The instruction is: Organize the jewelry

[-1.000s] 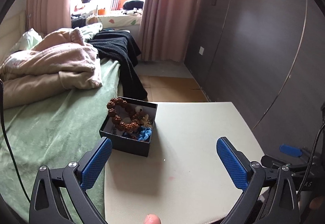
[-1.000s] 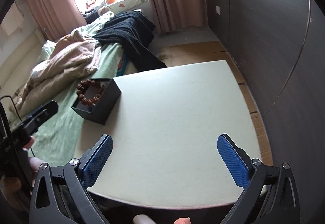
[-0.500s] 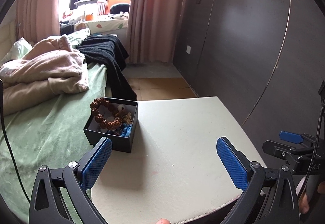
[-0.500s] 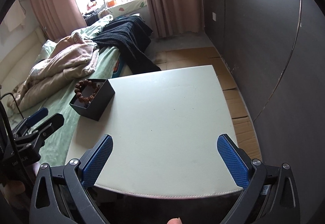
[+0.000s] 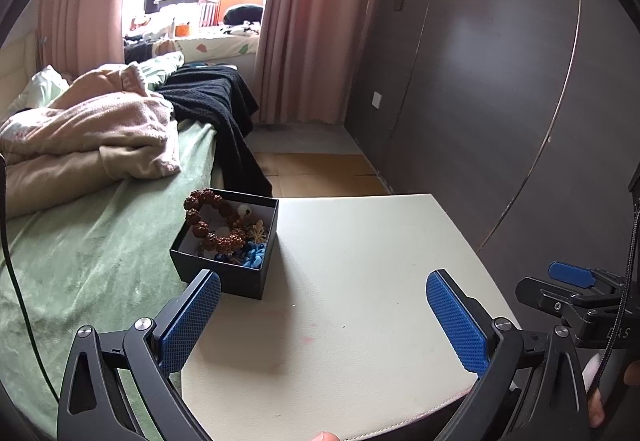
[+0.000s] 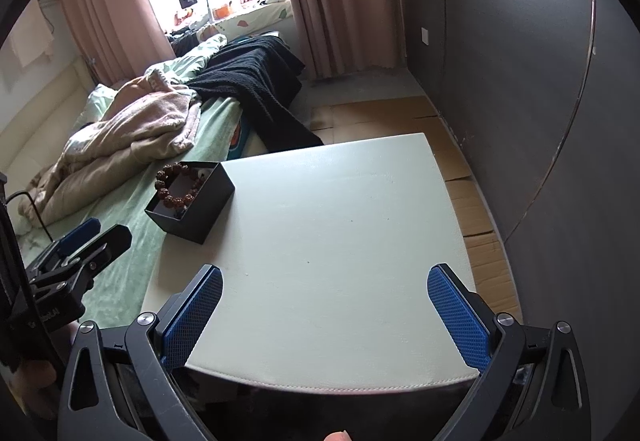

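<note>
A black open box [image 5: 240,279] [image 6: 208,205] sits at the left edge of a white table [image 5: 360,301] [image 6: 340,221]. A brown bead bracelet [image 5: 208,217] [image 6: 176,187] lies in it over a blue piece [image 5: 254,255] and other small jewelry. My left gripper [image 5: 324,321] hovers open over the table's near part, the box just beyond its left finger. My right gripper [image 6: 326,317] is open above the near edge, with nothing between its fingers. Each gripper shows in the other's view: the right gripper [image 5: 576,297] beyond the table's right edge, the left gripper [image 6: 80,245] over the bed.
A bed with a green cover [image 5: 80,261] adjoins the table's left side, with a beige blanket [image 5: 88,133] and a black garment [image 5: 216,105] on it. A dark panelled wall [image 5: 500,101] runs along the right. Brown floor [image 6: 400,113] and pink curtains [image 5: 316,21] lie beyond.
Both grippers have pulled back from the table and risen, so the box looks farther off in the right wrist view. Both stayed open and nothing was picked up.
</note>
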Demonstrator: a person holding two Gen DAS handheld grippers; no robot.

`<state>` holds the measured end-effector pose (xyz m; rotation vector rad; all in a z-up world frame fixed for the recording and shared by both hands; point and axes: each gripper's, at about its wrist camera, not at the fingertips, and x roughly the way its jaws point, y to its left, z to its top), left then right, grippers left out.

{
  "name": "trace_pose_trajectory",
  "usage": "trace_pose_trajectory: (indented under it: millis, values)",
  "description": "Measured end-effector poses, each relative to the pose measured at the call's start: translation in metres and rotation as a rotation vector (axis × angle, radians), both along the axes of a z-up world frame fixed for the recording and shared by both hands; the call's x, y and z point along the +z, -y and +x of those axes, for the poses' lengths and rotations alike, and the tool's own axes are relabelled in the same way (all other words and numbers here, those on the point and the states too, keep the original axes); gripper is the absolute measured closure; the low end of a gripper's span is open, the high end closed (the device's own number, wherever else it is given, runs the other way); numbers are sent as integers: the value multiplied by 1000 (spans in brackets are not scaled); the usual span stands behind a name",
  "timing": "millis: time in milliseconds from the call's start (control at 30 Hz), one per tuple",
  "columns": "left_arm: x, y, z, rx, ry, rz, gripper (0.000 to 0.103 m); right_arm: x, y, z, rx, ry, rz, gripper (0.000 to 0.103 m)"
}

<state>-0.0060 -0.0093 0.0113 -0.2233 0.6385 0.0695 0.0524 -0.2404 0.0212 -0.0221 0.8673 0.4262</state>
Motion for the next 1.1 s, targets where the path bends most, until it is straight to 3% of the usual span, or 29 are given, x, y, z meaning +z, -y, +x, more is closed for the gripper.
trace_pose_trajectory:
  millis: [1100]
  values:
    - [-2, 1, -3, 18, 9, 15, 1, 1, 2, 2, -19, -6, 7, 0]
